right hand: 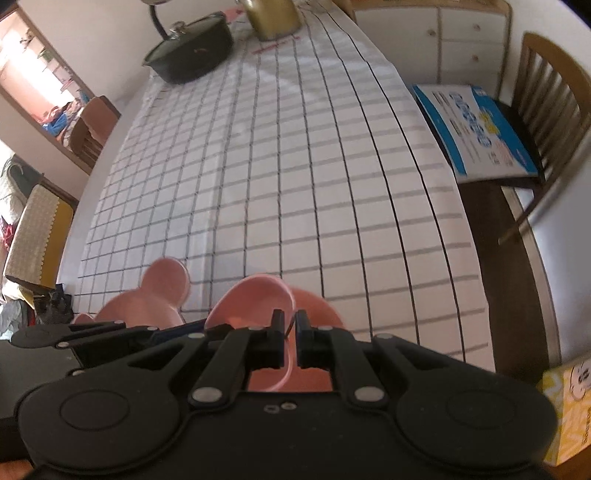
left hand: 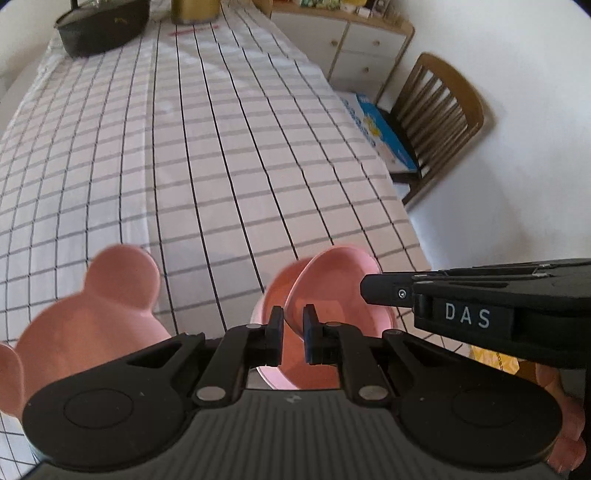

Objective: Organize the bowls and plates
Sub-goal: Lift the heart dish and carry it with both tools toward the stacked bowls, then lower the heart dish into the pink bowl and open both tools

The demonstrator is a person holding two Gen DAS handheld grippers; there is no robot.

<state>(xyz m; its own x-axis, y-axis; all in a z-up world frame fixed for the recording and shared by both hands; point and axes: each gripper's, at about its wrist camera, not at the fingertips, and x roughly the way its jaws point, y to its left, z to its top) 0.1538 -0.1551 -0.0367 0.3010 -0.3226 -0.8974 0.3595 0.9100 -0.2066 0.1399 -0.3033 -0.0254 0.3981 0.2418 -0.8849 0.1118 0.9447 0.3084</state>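
My left gripper (left hand: 293, 325) is shut on the near rim of a tilted pink bowl (left hand: 340, 291), held just over the checked tablecloth (left hand: 221, 147). A second pink bowl (left hand: 271, 291) lies under and behind it. A pink bear-shaped plate (left hand: 99, 314) rests on the cloth to the left. The right gripper (left hand: 365, 288) comes in from the right and meets the tilted bowl's far side. In the right wrist view my right gripper (right hand: 289, 325) is shut on a thin pink rim of the tilted bowl (right hand: 255, 299). The other bowl (right hand: 317, 306) and the bear plate (right hand: 147, 299) flank it.
A black lidded pot (left hand: 99, 26) and a gold container (left hand: 192, 11) stand at the table's far end. Off the right edge are a wooden chair (left hand: 439, 110) bearing a blue box (left hand: 384, 133) and a white cabinet (left hand: 365, 48). A yellow box (right hand: 569, 406) sits near right.
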